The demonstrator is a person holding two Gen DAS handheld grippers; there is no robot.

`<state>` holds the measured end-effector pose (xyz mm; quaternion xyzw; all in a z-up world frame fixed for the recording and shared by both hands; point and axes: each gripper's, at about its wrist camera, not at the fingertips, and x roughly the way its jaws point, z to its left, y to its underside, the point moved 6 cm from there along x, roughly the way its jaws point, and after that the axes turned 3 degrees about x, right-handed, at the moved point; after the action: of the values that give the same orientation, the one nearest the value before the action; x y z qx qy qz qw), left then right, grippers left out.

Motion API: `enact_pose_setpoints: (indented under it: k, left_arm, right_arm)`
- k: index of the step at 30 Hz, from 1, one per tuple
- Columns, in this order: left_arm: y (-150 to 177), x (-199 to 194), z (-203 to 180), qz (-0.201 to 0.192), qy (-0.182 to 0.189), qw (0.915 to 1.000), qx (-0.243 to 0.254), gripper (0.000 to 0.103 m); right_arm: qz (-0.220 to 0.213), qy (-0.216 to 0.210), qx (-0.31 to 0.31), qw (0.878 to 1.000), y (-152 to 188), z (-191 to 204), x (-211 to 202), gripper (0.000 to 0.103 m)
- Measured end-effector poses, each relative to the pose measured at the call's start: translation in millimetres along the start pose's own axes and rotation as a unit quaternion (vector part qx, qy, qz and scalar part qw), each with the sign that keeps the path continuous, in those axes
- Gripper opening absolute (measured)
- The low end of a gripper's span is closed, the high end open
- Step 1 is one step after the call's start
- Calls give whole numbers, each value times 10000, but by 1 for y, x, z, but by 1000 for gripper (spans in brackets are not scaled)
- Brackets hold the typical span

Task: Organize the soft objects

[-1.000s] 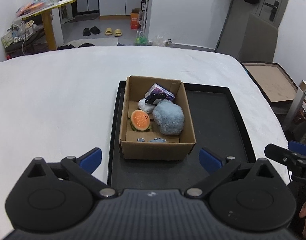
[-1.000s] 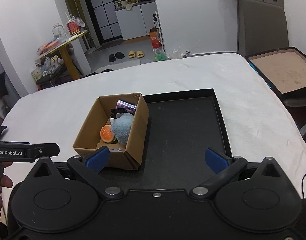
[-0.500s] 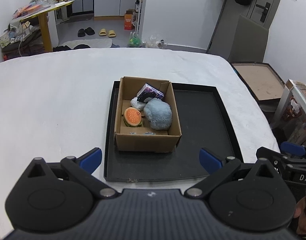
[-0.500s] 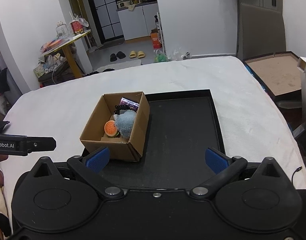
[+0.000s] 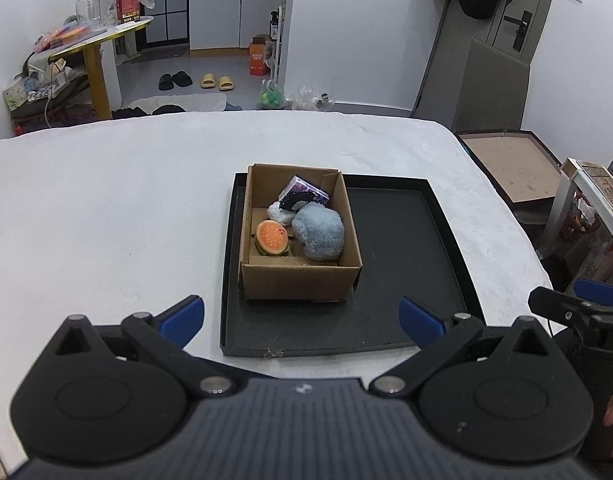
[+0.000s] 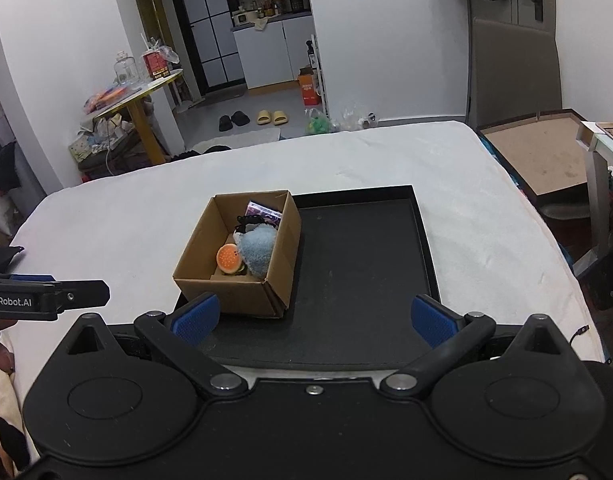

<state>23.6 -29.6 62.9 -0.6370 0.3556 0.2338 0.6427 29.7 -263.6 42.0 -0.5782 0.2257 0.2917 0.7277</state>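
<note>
On the black tray's (image 5: pixel 406 240) left half, cardboard box (image 5: pixel 302 276) is seen, soft toys (image 5: pixel 318 232) inside. "GenRobot.AI" is read on left gripper (image 6: pixel 46 300); left gripper (image 5: pixel 302 314) and right gripper (image 6: pixel 312 318) are spread wide, empty.

I'm looking into a lived-in home: slippers (image 5: pixel 216 81) and dark sandals (image 5: pixel 175 79) on the floor by a kitchenette with white cabinets (image 5: pixel 226 16), coats hung by the entry door (image 5: pixel 518 20), and a cluttered yellow side table (image 5: pixel 94 40).
</note>
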Motion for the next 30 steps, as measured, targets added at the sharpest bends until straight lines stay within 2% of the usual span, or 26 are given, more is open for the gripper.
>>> enact_pose_setpoints:
  k: [14, 30]
  left_arm:
    - [3, -10, 3, -63, -78, 9999, 45, 103]
    - [7, -9, 6, -68, -174, 9998, 103, 103]
  right_arm:
    - [-90, -47, -33, 9999, 4, 2, -15, 103]
    - [-55, 35, -35, 10000, 9, 2, -9, 103]
